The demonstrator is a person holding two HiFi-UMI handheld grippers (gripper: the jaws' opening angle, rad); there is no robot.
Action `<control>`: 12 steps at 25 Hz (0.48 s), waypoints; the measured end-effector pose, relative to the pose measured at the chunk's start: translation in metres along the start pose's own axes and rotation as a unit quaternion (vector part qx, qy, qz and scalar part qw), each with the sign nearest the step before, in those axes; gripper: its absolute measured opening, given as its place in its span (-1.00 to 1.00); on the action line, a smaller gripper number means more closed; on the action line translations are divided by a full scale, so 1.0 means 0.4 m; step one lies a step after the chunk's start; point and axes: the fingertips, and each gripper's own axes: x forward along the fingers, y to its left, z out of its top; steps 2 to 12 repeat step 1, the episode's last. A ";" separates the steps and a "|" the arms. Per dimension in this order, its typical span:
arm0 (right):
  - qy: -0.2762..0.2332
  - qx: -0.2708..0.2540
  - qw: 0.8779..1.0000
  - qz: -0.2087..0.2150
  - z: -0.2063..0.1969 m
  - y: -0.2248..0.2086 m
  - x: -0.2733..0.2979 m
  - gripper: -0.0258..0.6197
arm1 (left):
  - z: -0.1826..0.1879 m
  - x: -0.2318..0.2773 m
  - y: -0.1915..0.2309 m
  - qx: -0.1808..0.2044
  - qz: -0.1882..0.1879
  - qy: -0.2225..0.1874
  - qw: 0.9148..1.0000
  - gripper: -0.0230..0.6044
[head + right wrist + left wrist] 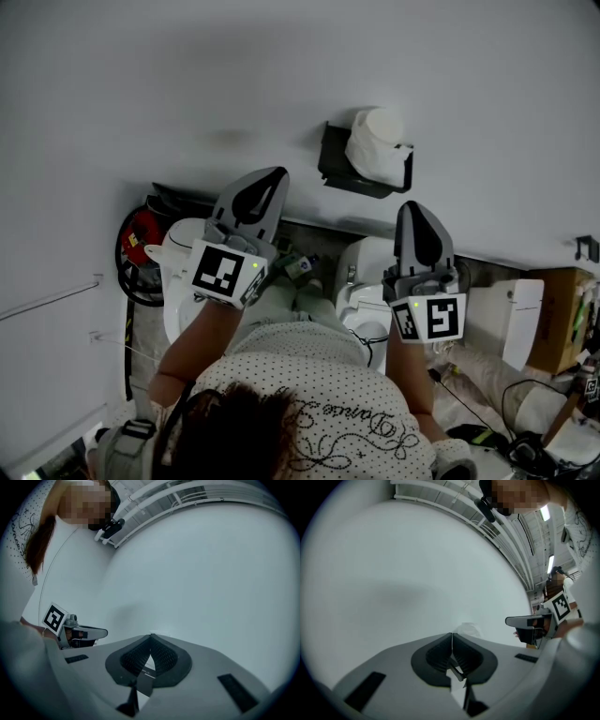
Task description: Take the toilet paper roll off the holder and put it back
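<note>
1. Shirt (319, 394) fills six o'clock.
2. Left tongs (277, 172) and right tongs (415, 205) are closed on nothing, aimed at the wall (187, 75); I judge them either poised or finished.
3. Roll (377, 141) sits on its holder (339, 167) at one o'clock, apart from both.

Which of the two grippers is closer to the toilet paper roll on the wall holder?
The right gripper: in the head view its tip sits just below the toilet paper roll, while the left gripper is farther off sideways.
</note>
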 end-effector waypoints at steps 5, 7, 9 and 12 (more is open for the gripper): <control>0.000 0.000 1.000 0.000 0.002 0.002 -0.001 -0.89 | 0.001 -0.002 0.000 -0.001 0.000 0.000 1.000 -0.90; 0.000 0.000 1.000 0.000 0.002 0.002 -0.001 -0.89 | 0.001 -0.002 0.000 -0.001 0.000 0.000 1.000 -0.90; 0.000 0.000 1.000 0.000 0.002 0.002 -0.001 -0.89 | 0.001 -0.002 0.000 -0.001 0.000 0.000 1.000 -0.90; 0.000 0.000 1.000 0.000 0.002 0.002 -0.001 -0.89 | 0.001 -0.002 0.000 -0.001 0.000 0.000 1.000 -0.90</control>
